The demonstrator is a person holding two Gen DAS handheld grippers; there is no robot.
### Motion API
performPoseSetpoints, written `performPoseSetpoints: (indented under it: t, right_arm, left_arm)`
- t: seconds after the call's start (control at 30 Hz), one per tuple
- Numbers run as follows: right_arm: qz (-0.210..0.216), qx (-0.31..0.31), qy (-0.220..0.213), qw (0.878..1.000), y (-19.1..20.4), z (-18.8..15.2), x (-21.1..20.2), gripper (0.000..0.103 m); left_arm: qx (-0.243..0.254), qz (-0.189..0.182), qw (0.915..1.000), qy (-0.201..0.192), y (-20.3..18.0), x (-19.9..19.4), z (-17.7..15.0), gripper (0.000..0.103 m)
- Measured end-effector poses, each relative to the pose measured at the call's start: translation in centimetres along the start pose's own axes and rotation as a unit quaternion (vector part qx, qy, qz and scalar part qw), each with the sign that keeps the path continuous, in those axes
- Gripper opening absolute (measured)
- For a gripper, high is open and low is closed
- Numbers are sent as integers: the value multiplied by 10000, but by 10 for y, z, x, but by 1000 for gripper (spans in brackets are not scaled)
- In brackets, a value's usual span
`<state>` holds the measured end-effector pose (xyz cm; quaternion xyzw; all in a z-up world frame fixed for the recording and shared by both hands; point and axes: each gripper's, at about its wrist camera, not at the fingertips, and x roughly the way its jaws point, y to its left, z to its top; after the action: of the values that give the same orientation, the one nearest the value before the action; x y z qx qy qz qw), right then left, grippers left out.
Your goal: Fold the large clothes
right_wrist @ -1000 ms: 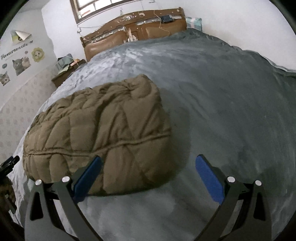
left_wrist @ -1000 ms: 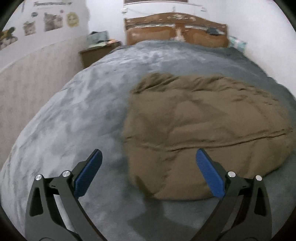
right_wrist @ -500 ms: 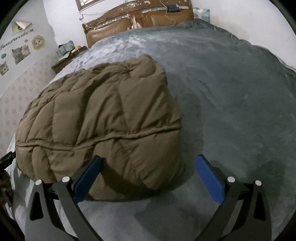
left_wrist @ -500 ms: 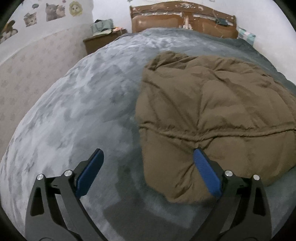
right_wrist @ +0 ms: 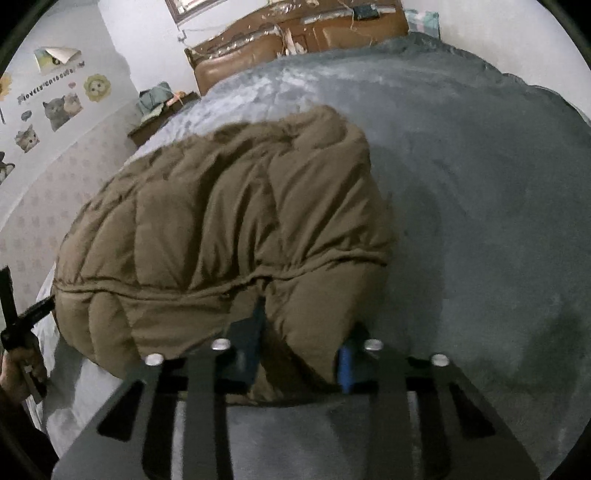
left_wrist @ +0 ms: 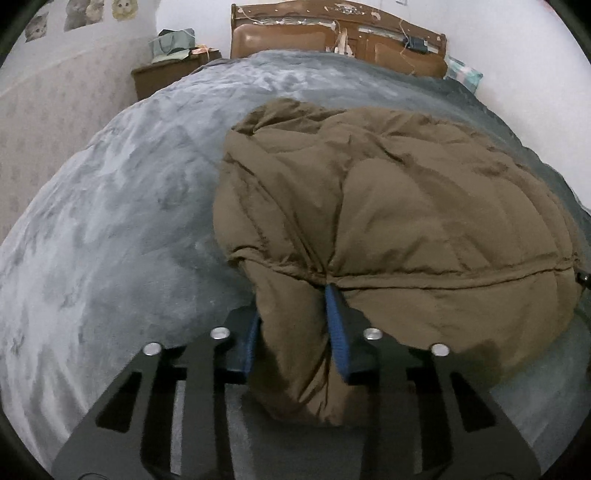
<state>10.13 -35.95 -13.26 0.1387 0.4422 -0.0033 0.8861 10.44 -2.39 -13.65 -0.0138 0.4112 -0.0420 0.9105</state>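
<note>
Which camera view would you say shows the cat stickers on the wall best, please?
The right wrist view: the cat stickers sit fully in frame, with lettering above them. The left wrist view catches only a few, cut off at its top edge.

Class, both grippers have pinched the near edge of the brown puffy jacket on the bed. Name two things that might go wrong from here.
1. The left gripper and right gripper each pinch a thick bulge of the brown puffy jacket; slick padding may slip out when lifted.
2. Both grips sit on the near edge only, so the far part may drag across the grey blanket and bunch instead of folding flat.
</note>
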Motion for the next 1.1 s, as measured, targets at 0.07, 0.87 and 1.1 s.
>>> performPoseSetpoints:
  t: [0.07,0.87,1.1]
  right_arm:
    - [16,28,-96,9999,2,2,-7,23]
    - [30,126,-679,9976,2,-33,-101,17]
    - [52,67,-724,9973,1,-39,-110,17]
  left_arm:
    - [-24,81,10000,24,2,-2,-1,22]
    - [237,269,9992,-158,-7,-89,-21,14]
    - [141,93,9996,-241,1,-107,-24,14]
